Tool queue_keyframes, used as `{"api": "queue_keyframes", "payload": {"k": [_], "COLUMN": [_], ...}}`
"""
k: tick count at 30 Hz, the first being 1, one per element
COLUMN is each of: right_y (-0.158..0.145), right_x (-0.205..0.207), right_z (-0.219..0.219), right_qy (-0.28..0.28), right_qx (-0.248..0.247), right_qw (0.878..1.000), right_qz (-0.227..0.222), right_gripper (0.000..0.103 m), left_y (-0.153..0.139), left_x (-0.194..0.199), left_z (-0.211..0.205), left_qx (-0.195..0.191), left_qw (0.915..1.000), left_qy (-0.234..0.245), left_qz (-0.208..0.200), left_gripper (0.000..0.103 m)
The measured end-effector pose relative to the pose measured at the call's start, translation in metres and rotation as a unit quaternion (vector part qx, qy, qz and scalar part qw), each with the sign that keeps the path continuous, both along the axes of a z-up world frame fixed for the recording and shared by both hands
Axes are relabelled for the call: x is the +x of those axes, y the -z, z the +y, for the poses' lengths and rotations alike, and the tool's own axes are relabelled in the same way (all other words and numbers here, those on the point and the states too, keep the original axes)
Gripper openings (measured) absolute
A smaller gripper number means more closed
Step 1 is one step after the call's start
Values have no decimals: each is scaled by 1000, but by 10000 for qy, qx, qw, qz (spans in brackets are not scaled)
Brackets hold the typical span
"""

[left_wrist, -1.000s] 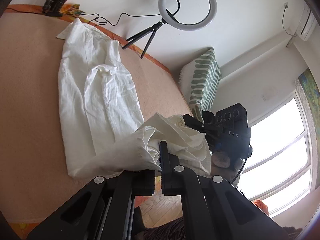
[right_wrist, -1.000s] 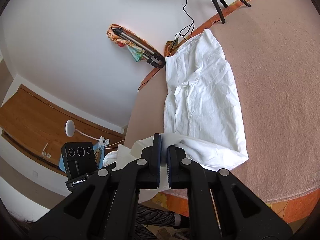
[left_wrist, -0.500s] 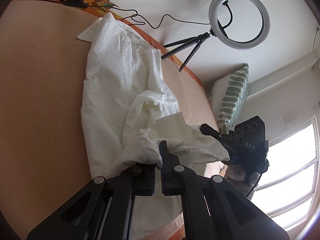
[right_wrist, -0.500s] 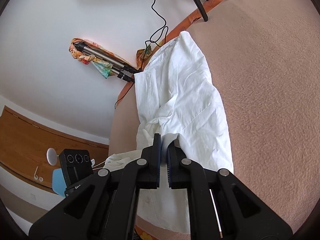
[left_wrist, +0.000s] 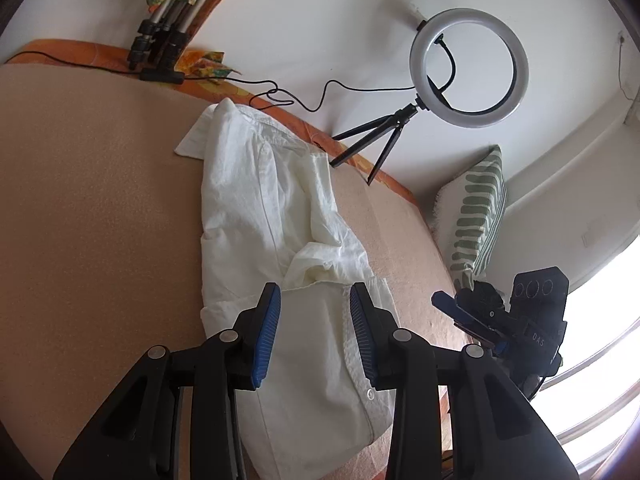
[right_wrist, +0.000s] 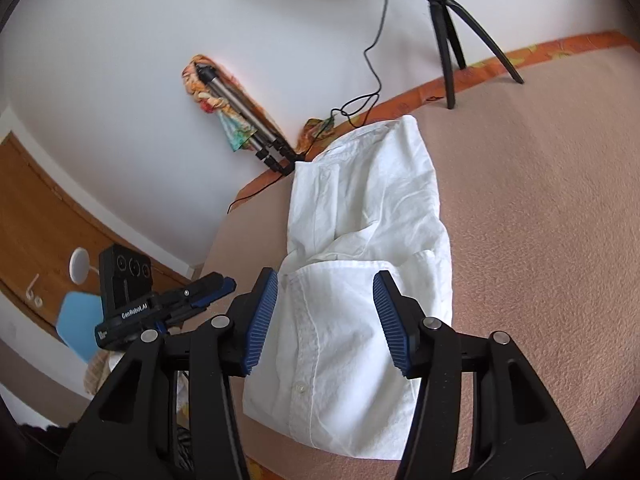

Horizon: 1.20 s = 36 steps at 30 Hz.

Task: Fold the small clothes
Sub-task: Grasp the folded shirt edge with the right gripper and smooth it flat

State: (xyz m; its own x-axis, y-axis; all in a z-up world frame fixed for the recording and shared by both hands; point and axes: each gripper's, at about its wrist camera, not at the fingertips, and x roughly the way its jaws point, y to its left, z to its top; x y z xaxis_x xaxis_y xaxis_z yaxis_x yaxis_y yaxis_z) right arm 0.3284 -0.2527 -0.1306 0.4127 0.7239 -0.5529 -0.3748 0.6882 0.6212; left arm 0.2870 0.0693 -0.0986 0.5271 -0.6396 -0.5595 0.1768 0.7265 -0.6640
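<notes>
1. We see a white shirt (left_wrist: 280,240) lying lengthwise on a tan blanket (left_wrist: 80,220) over a bed; the near end is folded back on top of the rest, button placket facing up.
2. Left gripper (left_wrist: 314,316): jaws apart and opening, blue ribbed pads on either side of the folded shirt end, not pressing on it. Nothing pinched.
3. Right gripper (right_wrist: 326,308): jaws apart and opening, wider than the left. The shirt (right_wrist: 360,260) lies below and between the pads, and the pads do not touch the cloth.
4. Writing: in the left wrist view the other gripper's black body (left_wrist: 532,332) shows "DAS" in white letters. In the right wrist view the other gripper's body (right_wrist: 128,304) reads "GenRobot.AI".
5. We read no brand or label on the shirt itself; one small white button shows on the placket in each view.
6. Ring light (left_wrist: 468,66) on a small black tripod stands at the far bed edge by the white wall, with a black cable (left_wrist: 320,96) trailing from it along the edge.
7. Folded tripod (left_wrist: 164,40) with a colourful cloth leans on the wall at the far left corner.
8. Green-and-white striped pillow (left_wrist: 476,216) stands against the wall at the right of the bed.
9. Orange patterned sheet edge (right_wrist: 520,56) runs along the blanket's far side.
</notes>
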Motion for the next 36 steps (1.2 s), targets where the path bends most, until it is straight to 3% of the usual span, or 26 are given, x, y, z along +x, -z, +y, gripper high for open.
{"api": "queue_keyframes", "payload": {"k": [4,8,12,17,20,25,29,30,31,32,35,36], "right_y": [4,29,54,57,33,28,49,52,53,53,48,49], "right_x": [-31,-29,-10,-3,-11,-10,2,4,4,5,6,7], "right_z": [50,80,77,65,43,9,7,8,9,11,4,2], "right_qy": [-879,-1151,-722,-684,-526,157,229,208,155,107,376,542], "right_qx": [-693,-999,-1488,-1347,-909,-1576,-1801,-1765,-1691,-1645,-1554,-1766], "right_qw": [9929,9882,9862,9882,9945,9872,9833,9839,9853,9861,9870,9826], "right_qz": [-394,-168,81,252,40,-172,128,172,175,198,187,192], "right_gripper": [26,26,25,23,23,40,39,35,12,4,3,3], "left_y": [4,23,42,51,49,37,13,9,10,14,38,46], "left_x": [-16,-18,-12,0,6,3,-12,-14,-14,-12,0,3], "left_z": [-18,-45,-58,-77,-75,-69,-85,-94,-101,-107,-112,-112], "left_qx": [208,545,901,1576,1535,1312,1153,1219,1308,1363,1454,1524], "left_qw": [9985,9935,9906,9827,9850,9893,9877,9849,9823,9813,9830,9826], "left_qy": [495,1002,1009,967,794,639,859,949,1049,1115,1081,1044], "left_qz": [-120,65,197,-68,-9,-91,-621,-777,-832,-772,-284,-187], "left_gripper": [31,22,22,22,22,22,22,22,22,22,22,22]}}
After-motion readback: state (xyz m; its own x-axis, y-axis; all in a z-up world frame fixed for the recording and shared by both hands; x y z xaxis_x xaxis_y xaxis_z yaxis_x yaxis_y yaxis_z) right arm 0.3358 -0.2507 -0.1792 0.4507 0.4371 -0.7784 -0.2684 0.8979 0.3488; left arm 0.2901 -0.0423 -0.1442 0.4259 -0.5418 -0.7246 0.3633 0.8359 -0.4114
